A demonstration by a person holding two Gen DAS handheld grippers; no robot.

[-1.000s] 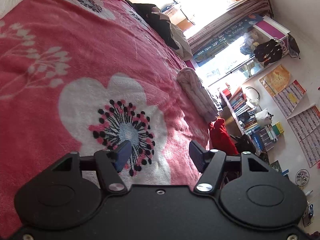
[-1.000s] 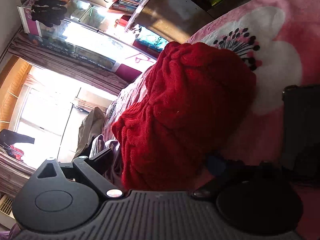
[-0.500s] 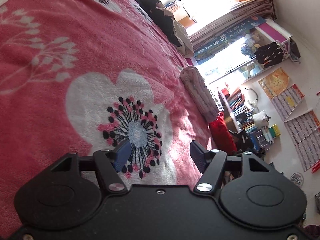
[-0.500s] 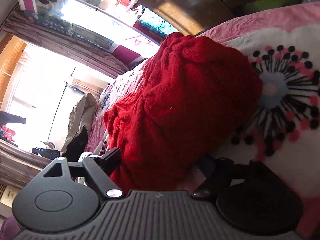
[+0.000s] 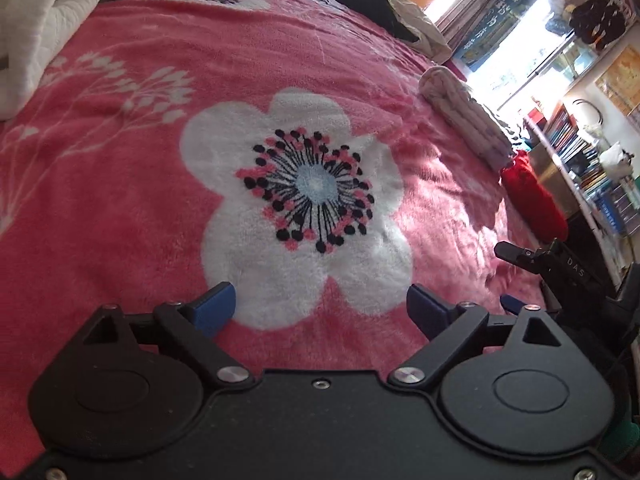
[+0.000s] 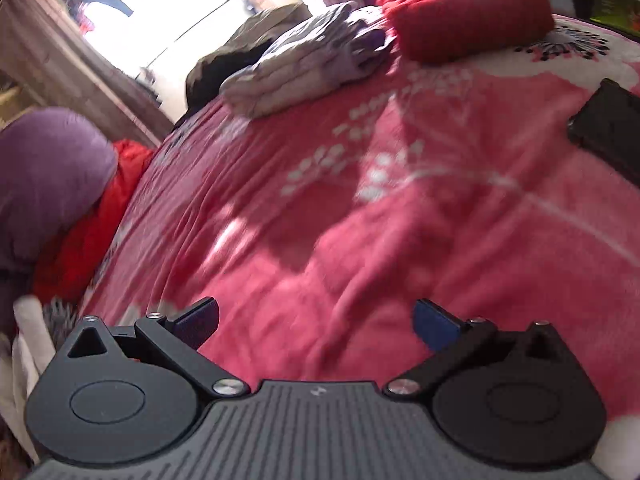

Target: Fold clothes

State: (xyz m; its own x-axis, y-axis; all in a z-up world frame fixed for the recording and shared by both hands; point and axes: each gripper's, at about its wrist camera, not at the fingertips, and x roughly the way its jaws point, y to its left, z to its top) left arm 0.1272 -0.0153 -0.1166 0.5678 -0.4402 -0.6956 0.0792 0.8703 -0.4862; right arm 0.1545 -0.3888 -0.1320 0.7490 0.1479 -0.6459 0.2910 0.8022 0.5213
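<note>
1. The red sweater (image 6: 468,16) lies folded at the far edge of the bed (image 6: 360,220), with a folded pale garment (image 6: 304,68) just beside it. More clothes wait in the dark heap (image 5: 376,4) toward the far corner by the window.
2. Expect any of these to be soft, light and floppy. The chunky knit is bulky and will sag, so pinch a hem or shoulder seam through both layers.
3. Your left gripper (image 5: 320,308) hangs tilted down over the big white flower (image 5: 300,200). Its jaws have just been opening and stand spread with nothing between them.
4. Your right gripper (image 6: 316,324) is angled down over bare pink cover. Its jaws have also just been opening and are empty.
</note>
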